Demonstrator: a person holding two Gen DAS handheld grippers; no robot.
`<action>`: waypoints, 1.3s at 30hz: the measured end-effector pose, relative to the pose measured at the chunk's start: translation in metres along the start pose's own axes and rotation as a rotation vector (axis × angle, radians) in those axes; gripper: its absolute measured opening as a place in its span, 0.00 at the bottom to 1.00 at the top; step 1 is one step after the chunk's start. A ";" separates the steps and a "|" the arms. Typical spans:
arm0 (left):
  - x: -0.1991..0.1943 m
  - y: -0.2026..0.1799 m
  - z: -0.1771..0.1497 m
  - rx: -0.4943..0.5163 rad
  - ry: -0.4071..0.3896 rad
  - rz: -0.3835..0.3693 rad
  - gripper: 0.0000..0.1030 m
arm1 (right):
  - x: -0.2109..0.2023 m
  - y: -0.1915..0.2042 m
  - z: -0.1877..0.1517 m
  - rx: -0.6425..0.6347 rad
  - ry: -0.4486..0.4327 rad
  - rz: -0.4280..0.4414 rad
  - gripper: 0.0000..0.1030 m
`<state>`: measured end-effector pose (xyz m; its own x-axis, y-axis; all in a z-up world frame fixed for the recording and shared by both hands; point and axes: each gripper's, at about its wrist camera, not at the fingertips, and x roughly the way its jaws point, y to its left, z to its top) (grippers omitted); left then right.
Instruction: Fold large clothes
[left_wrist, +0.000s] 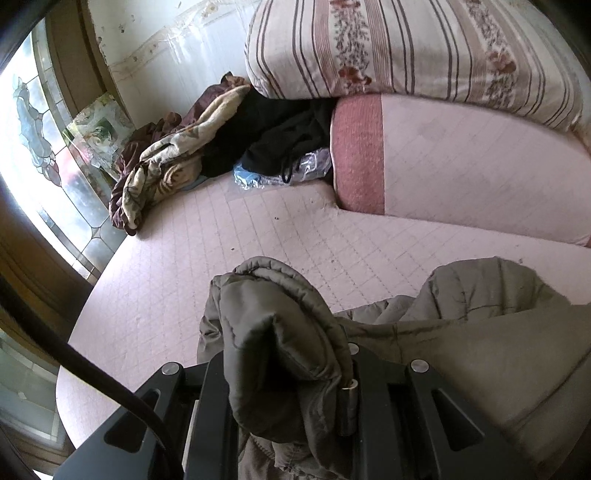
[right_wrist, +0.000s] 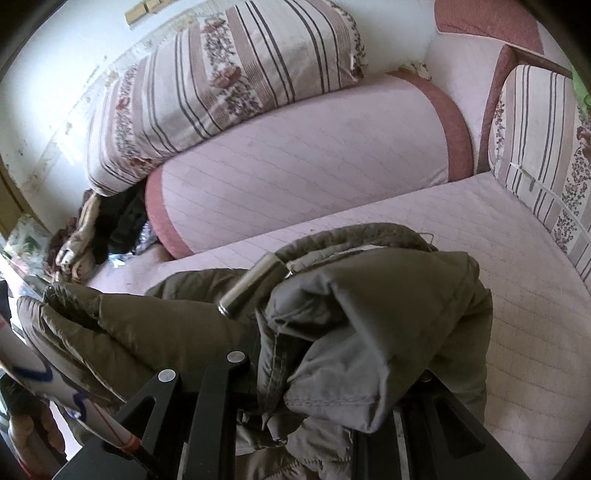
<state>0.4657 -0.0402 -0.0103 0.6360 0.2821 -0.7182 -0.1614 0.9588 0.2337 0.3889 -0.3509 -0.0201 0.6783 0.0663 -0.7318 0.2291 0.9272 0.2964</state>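
An olive-green padded jacket (left_wrist: 461, 332) lies at the near edge of a pink quilted sofa seat (left_wrist: 229, 240). My left gripper (left_wrist: 288, 373) is shut on a bunched fold of the jacket, which drapes over the fingers and hides them. In the right wrist view my right gripper (right_wrist: 332, 354) is shut on another thick fold of the jacket (right_wrist: 369, 317). A metal cord toggle (right_wrist: 251, 286) sticks out beside that fold. The seat (right_wrist: 517, 332) shows past the jacket.
A pink bolster (left_wrist: 461, 166) and a striped floral cushion (left_wrist: 406, 48) lie along the back. A heap of blanket and dark clothes (left_wrist: 207, 147) sits in the left corner by a stained-glass window (left_wrist: 33, 129). Another striped cushion (right_wrist: 546, 155) stands at the right end.
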 end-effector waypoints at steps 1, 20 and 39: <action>0.004 -0.002 0.001 0.003 0.003 0.005 0.16 | 0.006 0.000 0.001 -0.001 0.006 -0.008 0.21; 0.070 -0.032 -0.011 0.046 0.030 0.064 0.19 | 0.092 -0.020 -0.004 0.020 0.110 -0.070 0.22; 0.100 -0.036 -0.024 -0.013 0.046 0.035 0.22 | 0.124 -0.019 -0.018 -0.029 0.074 -0.073 0.26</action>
<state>0.5176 -0.0457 -0.1064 0.5949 0.3163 -0.7389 -0.1929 0.9486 0.2508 0.4559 -0.3534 -0.1280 0.6065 0.0242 -0.7947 0.2551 0.9408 0.2233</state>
